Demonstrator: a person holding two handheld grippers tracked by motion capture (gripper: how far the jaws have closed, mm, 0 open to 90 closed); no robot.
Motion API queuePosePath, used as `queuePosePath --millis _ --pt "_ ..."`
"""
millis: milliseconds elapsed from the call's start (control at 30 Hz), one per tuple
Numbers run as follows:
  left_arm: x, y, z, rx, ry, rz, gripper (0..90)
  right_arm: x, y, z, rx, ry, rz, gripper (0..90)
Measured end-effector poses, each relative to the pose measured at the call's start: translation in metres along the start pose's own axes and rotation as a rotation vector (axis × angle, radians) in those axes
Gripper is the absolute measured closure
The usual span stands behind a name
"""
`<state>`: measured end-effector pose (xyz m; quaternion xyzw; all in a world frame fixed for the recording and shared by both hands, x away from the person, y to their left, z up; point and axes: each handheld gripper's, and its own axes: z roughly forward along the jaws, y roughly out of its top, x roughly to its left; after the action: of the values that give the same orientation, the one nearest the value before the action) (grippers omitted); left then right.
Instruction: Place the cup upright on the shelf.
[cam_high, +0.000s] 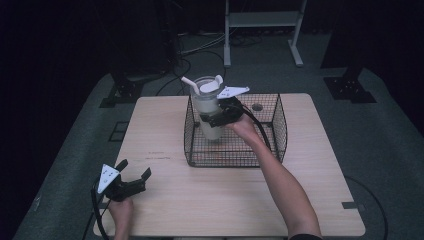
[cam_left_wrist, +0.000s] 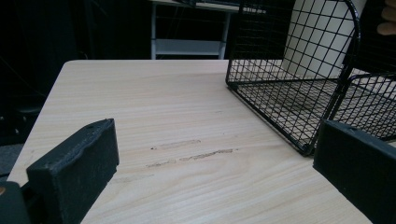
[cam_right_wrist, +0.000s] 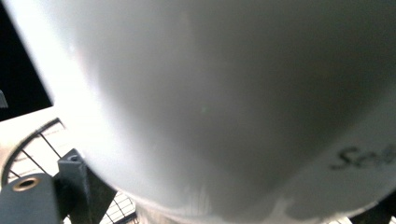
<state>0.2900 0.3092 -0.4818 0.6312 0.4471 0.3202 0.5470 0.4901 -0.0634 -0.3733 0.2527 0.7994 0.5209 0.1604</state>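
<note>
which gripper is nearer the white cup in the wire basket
Right. The right gripper is clamped on the white cup inside the wire basket. The left gripper sits open near the table's front left corner, well apart from the cup.

One pale wooden square-topped table (cam_high: 210, 200) carries one black wire-mesh basket (cam_high: 280, 125). In the basket stands one tall whitish translucent plastic tumbler (cam_high: 209, 107) with one white bent straw (cam_high: 190, 83). Two black two-jaw grippers are present: the left gripper (cam_high: 134, 172) and the right gripper (cam_high: 212, 120). One white metal shelf frame (cam_high: 262, 20) stands behind.
</note>
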Motion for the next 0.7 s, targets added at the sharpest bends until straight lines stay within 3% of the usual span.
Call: queuePosePath --millis 467,700 --pt "0.001 0.0 0.0 -0.002 -0.002 -0.001 0.0 -0.01 -0.014 0.017 0.028 0.005 0.032 8.5" --pt "0.0 0.0 0.0 -0.002 -0.003 -0.005 0.0 -0.012 -0.02 0.023 0.063 0.002 0.026 8.5"
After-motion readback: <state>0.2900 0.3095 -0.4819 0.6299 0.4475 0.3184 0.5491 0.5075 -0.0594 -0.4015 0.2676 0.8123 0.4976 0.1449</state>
